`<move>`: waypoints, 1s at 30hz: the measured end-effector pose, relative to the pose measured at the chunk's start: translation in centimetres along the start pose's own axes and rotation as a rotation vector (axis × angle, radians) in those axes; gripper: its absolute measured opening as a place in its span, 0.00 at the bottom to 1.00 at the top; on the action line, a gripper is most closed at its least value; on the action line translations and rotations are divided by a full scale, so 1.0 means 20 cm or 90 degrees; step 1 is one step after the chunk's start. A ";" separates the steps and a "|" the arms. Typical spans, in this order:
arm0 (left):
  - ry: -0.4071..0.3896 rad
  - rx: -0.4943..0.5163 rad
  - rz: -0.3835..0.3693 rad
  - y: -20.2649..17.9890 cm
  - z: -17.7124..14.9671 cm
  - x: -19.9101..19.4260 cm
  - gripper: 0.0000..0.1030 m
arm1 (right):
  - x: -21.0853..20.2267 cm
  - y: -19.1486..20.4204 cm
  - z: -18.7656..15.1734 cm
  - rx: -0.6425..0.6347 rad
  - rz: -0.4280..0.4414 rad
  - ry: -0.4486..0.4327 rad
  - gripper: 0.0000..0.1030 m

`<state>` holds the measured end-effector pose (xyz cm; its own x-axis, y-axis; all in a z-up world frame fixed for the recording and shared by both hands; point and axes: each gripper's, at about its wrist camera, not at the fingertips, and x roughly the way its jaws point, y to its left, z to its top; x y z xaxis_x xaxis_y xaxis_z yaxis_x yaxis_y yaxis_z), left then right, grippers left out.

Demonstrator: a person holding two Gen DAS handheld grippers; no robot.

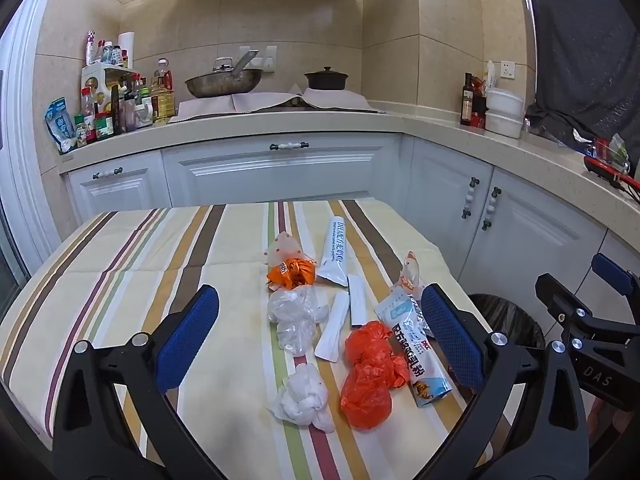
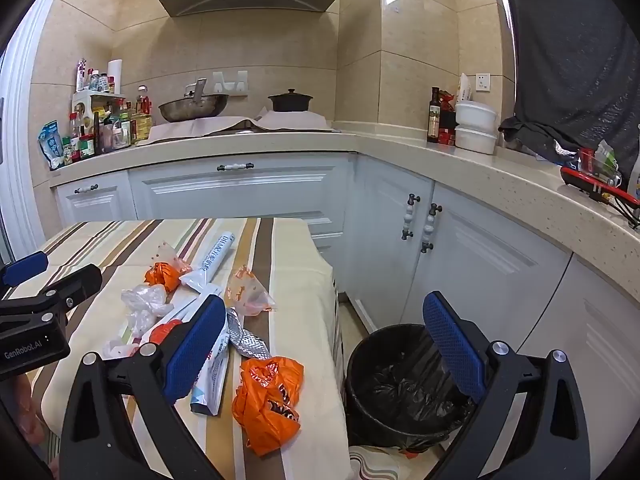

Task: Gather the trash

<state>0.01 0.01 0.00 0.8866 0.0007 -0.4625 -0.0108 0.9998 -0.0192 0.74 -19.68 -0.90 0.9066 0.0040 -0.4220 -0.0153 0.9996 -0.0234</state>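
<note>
On the striped table point(image 1: 132, 264), all the trash still waits.
Both the left gripper point(image 1: 320, 340) and right gripper point(image 2: 324, 352) hover spread and empty. Orange bags point(image 1: 370, 368), clear bags point(image 1: 296, 316), wrappers and a white tube point(image 1: 334, 252) fill the frame's centre; the black-lined bin point(image 2: 400, 388) at lower right looks unfilled, so collecting seems barely begun.

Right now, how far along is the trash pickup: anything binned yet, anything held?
Barely started, it seems. The lined trash bin shows only its black liner, though its bottom is dark. Nothing is in hand: left gripper and right gripper are both open and empty. Everything is left on the striped table: orange bag, white wad, clear plastic bag, powder sachet, long white pouch.
</note>
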 end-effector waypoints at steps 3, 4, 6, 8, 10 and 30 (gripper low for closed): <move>0.002 0.005 0.002 0.00 0.00 0.00 0.96 | 0.00 0.00 0.00 0.001 0.000 0.000 0.94; 0.003 0.007 0.003 0.00 0.00 0.00 0.96 | 0.00 0.00 0.00 0.001 0.000 0.000 0.94; 0.003 0.007 0.003 0.00 0.00 0.00 0.96 | 0.00 0.00 0.00 0.000 0.001 -0.001 0.94; 0.003 0.007 0.003 0.00 0.00 0.00 0.96 | 0.00 0.00 0.00 -0.001 0.001 -0.002 0.94; 0.003 0.006 0.004 0.00 0.00 0.00 0.96 | 0.00 0.00 0.00 0.002 0.000 0.001 0.94; 0.009 0.005 -0.001 -0.03 -0.05 0.04 0.96 | 0.01 -0.01 -0.01 0.000 0.000 0.005 0.94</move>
<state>0.16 -0.58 -1.27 0.8798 -0.0012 -0.4753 -0.0059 0.9999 -0.0135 0.86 -19.98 -1.23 0.9033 0.0031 -0.4290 -0.0144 0.9996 -0.0232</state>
